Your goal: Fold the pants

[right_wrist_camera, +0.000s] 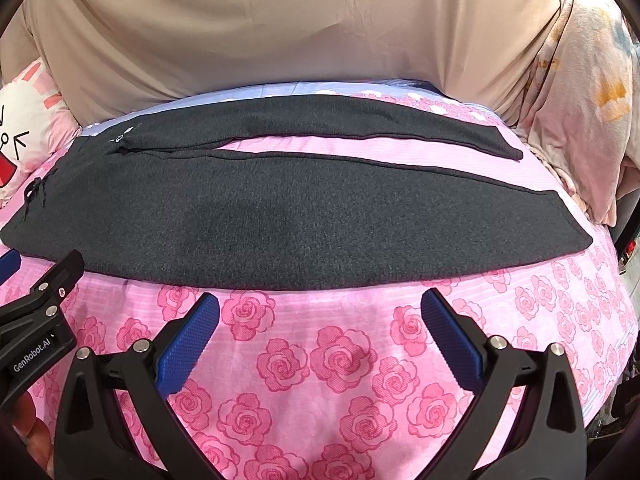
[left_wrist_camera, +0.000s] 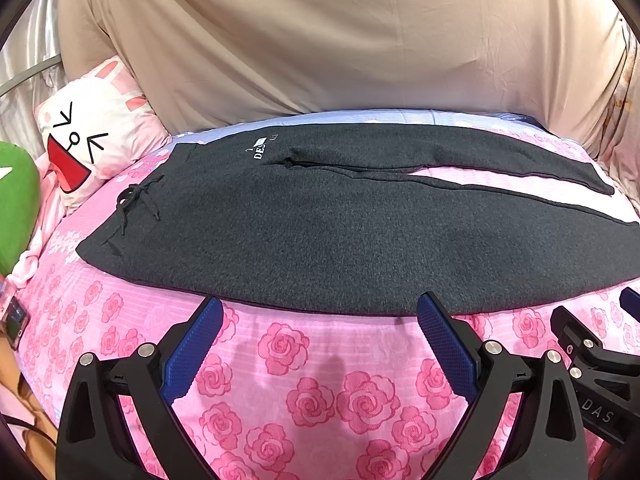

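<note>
Dark grey sweatpants [left_wrist_camera: 320,216] lie flat on a pink rose-print bedspread [left_wrist_camera: 304,380], waistband and drawstring at the left, both legs stretching right with a narrow gap between them. In the right wrist view the pants [right_wrist_camera: 280,216] span the bed, cuffs at the right. My left gripper [left_wrist_camera: 320,308] hovers open just in front of the near leg's edge, nothing between its blue pads [left_wrist_camera: 196,344]. My right gripper [right_wrist_camera: 320,304] is likewise open and empty, just short of the same near edge further right. Each gripper shows at the edge of the other's view.
A beige sheet [left_wrist_camera: 340,40] hangs behind the bed. A white cartoon-face pillow [left_wrist_camera: 92,128] and a green plush [left_wrist_camera: 16,208] sit at the left. Pale patterned fabric [right_wrist_camera: 584,100] is bunched at the right. A small device [left_wrist_camera: 14,320] lies at the bed's left edge.
</note>
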`<state>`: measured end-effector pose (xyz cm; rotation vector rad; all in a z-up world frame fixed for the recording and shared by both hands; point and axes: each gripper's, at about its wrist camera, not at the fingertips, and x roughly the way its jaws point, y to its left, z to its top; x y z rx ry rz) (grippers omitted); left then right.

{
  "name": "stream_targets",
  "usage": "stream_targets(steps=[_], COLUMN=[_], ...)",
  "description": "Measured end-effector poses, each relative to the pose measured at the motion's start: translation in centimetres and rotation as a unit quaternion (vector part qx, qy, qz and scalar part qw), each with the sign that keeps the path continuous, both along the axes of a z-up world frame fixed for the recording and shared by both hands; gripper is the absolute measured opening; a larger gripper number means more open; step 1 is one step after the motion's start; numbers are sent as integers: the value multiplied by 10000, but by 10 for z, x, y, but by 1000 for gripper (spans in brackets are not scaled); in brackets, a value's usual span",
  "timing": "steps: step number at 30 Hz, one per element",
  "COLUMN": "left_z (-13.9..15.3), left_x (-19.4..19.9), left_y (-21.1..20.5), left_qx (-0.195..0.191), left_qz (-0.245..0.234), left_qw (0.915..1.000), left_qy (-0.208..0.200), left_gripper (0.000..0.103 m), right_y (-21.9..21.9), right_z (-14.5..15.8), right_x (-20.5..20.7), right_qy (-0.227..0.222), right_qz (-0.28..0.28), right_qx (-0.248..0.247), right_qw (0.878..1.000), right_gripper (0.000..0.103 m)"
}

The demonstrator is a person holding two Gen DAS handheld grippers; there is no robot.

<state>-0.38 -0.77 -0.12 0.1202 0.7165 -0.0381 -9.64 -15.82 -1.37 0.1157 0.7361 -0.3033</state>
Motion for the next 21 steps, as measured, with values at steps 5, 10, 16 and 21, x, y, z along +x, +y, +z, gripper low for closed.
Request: stream_targets(steps=[5, 10, 16, 21], left_z=[7, 47, 78, 74], left_x=[10, 39, 142, 264], left_y=[6, 62, 145, 212], left_qx=[-75, -629, -1110, -1037], left_qz=[-43, 23, 670, 1431], left_qw=[9999, 9978, 9915, 9842], left_qy=[83, -188, -63, 112], left_gripper=[97, 97, 97, 97], right_y=[-23, -90, -193, -236], right_z=[10, 38, 58, 59], right_x=[-5, -13, 8, 44], right_qy=[-303, -649, -861, -863], right_qz=[126, -43, -576, -686], right_qx=[135, -21, 238, 265], right_qw=[9994, 9979, 9943, 9935], right_gripper=[98, 98, 98, 98])
